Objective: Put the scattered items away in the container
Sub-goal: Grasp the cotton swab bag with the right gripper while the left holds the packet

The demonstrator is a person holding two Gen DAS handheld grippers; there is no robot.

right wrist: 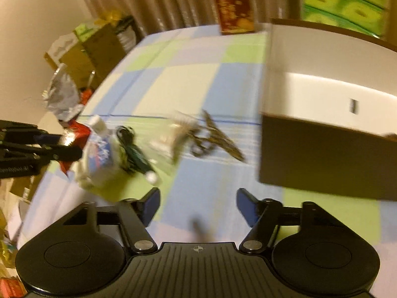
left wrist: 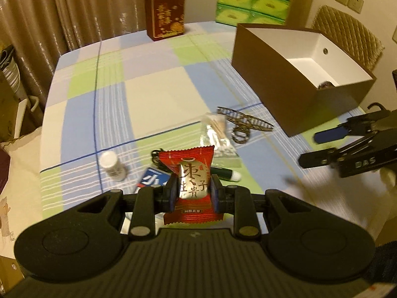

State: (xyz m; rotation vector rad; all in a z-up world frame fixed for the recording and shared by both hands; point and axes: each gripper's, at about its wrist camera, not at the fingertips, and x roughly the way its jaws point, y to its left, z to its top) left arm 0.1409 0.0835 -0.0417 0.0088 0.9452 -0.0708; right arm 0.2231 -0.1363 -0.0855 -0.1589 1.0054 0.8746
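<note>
Red-wrapped candy (left wrist: 191, 181), crimped at both ends with a silver label, sits clamped in the left gripper (left wrist: 192, 186) above the checked tablecloth (left wrist: 148, 87). Carry phase: the brown box (left wrist: 297, 79) waits at 2 o'clock, so next comes a swing over its rim. Right gripper (right wrist: 197, 206) hangs parted, empty.

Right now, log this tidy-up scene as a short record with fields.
surface: table with checked cloth
container: brown box, open top, white inside, something small and dark already in it
left tongs: shut on red candy packet, lifted off the cloth
right tongs: open, nothing between the pads
still loose: white bottle, bag of cotton swabs, brown hair clip, green tube, blue packet
view quality: right wrist view blurred
</note>
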